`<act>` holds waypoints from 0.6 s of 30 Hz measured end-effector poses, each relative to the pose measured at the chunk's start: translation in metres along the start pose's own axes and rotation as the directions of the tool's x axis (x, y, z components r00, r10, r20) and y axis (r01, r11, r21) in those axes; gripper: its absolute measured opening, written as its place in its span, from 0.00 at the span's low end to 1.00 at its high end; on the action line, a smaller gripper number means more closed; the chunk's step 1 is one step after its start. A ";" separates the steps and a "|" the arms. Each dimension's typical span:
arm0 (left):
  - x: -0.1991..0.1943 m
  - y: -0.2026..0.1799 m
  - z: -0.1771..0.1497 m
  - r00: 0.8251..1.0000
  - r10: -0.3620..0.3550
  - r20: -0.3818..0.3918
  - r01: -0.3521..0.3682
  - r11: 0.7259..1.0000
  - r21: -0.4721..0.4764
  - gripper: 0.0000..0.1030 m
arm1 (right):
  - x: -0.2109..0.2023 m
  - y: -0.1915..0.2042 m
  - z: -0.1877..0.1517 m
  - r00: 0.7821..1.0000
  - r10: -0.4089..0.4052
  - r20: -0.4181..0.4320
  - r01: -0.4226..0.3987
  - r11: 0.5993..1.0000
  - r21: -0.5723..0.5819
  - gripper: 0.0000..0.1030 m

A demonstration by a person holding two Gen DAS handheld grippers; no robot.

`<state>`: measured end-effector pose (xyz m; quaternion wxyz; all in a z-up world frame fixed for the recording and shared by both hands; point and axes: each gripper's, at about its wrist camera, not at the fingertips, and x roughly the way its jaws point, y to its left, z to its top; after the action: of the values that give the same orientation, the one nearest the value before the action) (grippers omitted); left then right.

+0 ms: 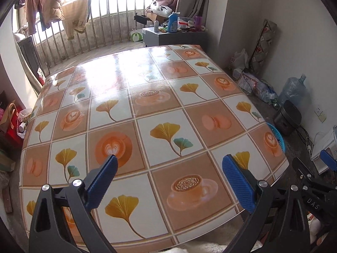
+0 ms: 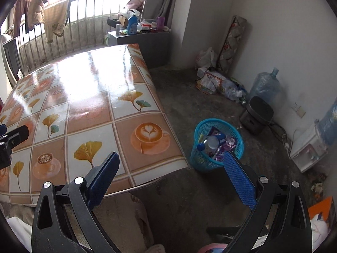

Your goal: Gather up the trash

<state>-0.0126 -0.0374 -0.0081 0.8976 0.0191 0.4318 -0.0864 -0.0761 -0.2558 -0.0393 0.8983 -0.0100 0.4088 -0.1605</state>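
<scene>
Blue bin [image 2: 217, 145] holds bottle and wrappers; table [image 1: 147, 97] looks clear, so collection appears finished. Left gripper [image 1: 168, 168] and right gripper [image 2: 171, 166] are wide apart, empty. Next: retract both.

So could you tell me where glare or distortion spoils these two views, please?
Left wrist view: window glare whitens the table's far half, and the fisheye bows its edges. Right wrist view: the same glare on the table; the blue basket and floor stay evenly lit and legible.
</scene>
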 end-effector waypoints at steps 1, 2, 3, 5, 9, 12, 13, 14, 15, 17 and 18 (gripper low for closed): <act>-0.001 0.001 0.000 1.000 0.004 0.002 -0.004 1.000 0.001 0.94 | 0.001 -0.001 -0.001 1.000 -0.003 -0.007 0.003 1.000 0.004 0.92; -0.001 0.001 0.000 1.000 0.008 0.003 -0.008 1.000 0.000 0.94 | 0.002 -0.002 -0.003 1.000 -0.006 -0.013 0.006 1.000 0.005 0.92; 0.000 0.001 0.000 1.000 0.011 0.002 -0.011 1.000 -0.001 0.94 | 0.003 -0.003 -0.004 1.000 -0.008 -0.018 0.008 1.000 0.006 0.92; 0.002 0.001 0.000 1.000 0.015 -0.005 -0.015 1.000 -0.002 0.94 | 0.003 -0.004 -0.005 1.000 -0.011 -0.022 0.011 1.000 0.010 0.92; 0.007 -0.001 0.002 1.000 0.018 -0.021 -0.018 1.000 -0.001 0.94 | 0.003 -0.007 -0.005 0.999 -0.017 -0.029 0.018 1.000 0.023 0.92; 0.011 -0.003 0.003 0.999 0.019 -0.031 -0.018 1.000 0.007 0.94 | 0.004 -0.009 -0.006 0.999 -0.021 -0.036 0.022 0.999 0.028 0.92; 0.012 -0.004 0.003 0.999 0.017 -0.033 -0.016 1.000 0.010 0.94 | 0.005 -0.010 -0.007 0.999 -0.022 -0.039 0.024 0.999 0.030 0.92; 0.013 -0.005 0.003 0.999 0.016 -0.035 -0.015 1.000 0.014 0.94 | 0.006 -0.011 -0.007 0.999 -0.023 -0.042 0.025 0.999 0.031 0.92; 0.013 -0.006 0.003 0.999 0.015 -0.037 -0.015 1.000 0.018 0.94 | 0.007 -0.011 -0.007 0.999 -0.023 -0.045 0.025 0.999 0.033 0.92; 0.015 -0.008 0.004 0.999 0.011 -0.041 -0.010 1.000 0.027 0.94 | 0.007 -0.012 -0.008 0.998 -0.025 -0.050 0.027 0.999 0.036 0.92; 0.016 -0.009 0.004 0.999 0.011 -0.042 -0.009 0.999 0.031 0.94 | 0.008 -0.013 -0.008 0.998 -0.026 -0.053 0.028 0.999 0.038 0.92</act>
<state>-0.0016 -0.0490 -0.0176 0.8884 0.0368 0.4491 -0.0881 -0.0810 -0.2691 -0.0486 0.8851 0.0060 0.4288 -0.1807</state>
